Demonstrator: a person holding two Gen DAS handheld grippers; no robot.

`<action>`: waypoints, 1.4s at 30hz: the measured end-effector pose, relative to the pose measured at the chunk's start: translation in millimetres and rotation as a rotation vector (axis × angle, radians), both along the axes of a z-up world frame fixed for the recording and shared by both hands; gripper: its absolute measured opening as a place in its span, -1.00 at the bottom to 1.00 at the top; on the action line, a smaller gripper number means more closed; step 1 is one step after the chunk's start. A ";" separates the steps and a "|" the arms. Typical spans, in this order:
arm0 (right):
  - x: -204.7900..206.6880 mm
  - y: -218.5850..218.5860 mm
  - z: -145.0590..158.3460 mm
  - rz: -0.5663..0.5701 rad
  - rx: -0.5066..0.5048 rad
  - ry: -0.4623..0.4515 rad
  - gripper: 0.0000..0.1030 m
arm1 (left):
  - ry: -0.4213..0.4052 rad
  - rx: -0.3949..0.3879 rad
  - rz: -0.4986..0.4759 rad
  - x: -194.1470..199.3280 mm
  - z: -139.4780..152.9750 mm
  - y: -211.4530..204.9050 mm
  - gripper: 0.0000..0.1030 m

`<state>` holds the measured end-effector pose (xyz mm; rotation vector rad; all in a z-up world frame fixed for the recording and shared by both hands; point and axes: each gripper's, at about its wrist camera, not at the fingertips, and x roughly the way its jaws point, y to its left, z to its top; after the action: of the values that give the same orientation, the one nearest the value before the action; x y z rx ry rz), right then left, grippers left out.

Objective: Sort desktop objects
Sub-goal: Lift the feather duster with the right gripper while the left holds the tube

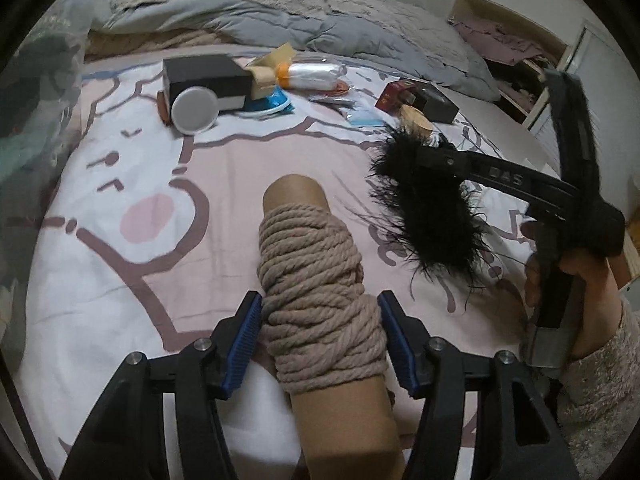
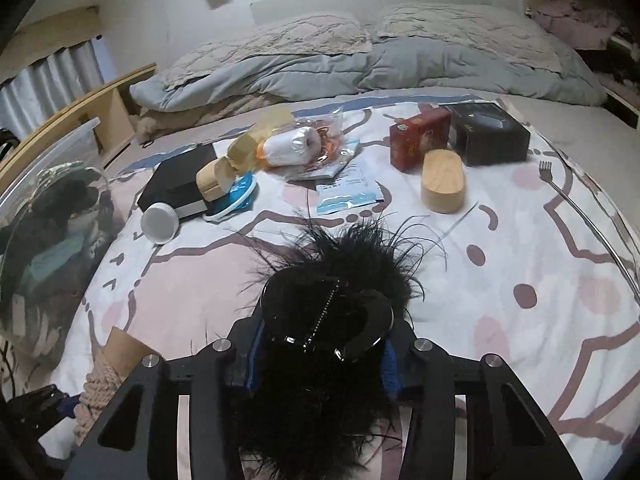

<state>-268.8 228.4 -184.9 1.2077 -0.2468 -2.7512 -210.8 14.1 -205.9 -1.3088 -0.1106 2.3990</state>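
Note:
A cardboard tube wound with beige rope (image 1: 316,292) runs away from me along my left gripper (image 1: 320,300). The blue pads sit against the rope on both sides, so the gripper is shut on it. The same tube (image 2: 120,348) shows at the lower left of the right wrist view. My right gripper (image 2: 322,354) is shut on a black feathered hair accessory (image 2: 344,264) with a glossy, stone-studded clip. From the left wrist view, the feathers (image 1: 428,216) hang from the tip of one right finger (image 1: 492,178), with a hand (image 1: 576,280) on the handle. Everything is over a pink-and-white bedsheet (image 1: 120,280).
At the back of the bed lie a black box (image 2: 176,184), a white round lid (image 2: 160,222), a white bag roll (image 2: 288,146), blue packets (image 2: 348,196), a red box (image 2: 418,140), another black box (image 2: 490,136) and an oval wooden box (image 2: 442,186). A metal back scratcher (image 2: 560,196) lies right; a clear bin (image 2: 52,216) stands left.

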 end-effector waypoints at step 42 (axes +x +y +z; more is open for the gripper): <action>25.1 0.5 -3.1 0.161 0.130 -0.126 -0.18 | 0.003 -0.031 0.022 5.4 18.1 -31.7 0.04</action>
<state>-243.7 228.8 -188.0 1.3701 0.0187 -2.5910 -205.4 -17.6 -187.8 -1.3246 -0.0877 2.4298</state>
